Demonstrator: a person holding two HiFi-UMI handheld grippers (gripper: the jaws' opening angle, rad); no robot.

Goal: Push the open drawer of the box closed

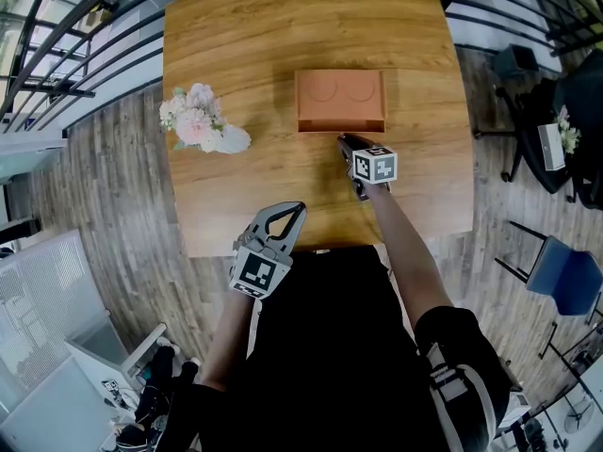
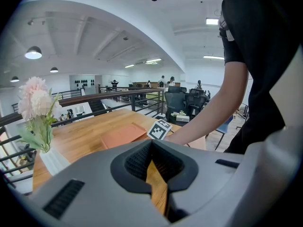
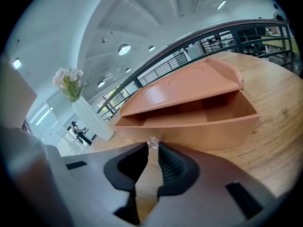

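An orange box [image 1: 339, 94] stands in the middle of the wooden table [image 1: 273, 26]. Its drawer [image 3: 199, 126] is pulled out a little toward me and looks empty inside. A small clear knob [image 3: 152, 143] sits on the drawer front. My right gripper [image 1: 343, 141] is shut, and its tips [image 3: 152, 149] are right at that knob, against the drawer front. My left gripper [image 1: 298, 209] is shut with nothing in it and hangs over the table's near edge, well back from the box [image 2: 124, 135].
A white vase of pink flowers [image 1: 200, 121] stands on the table left of the box. Black railings run along the far side. A blue chair [image 1: 565, 276] and a dark office chair [image 1: 528, 73] stand on the floor to the right.
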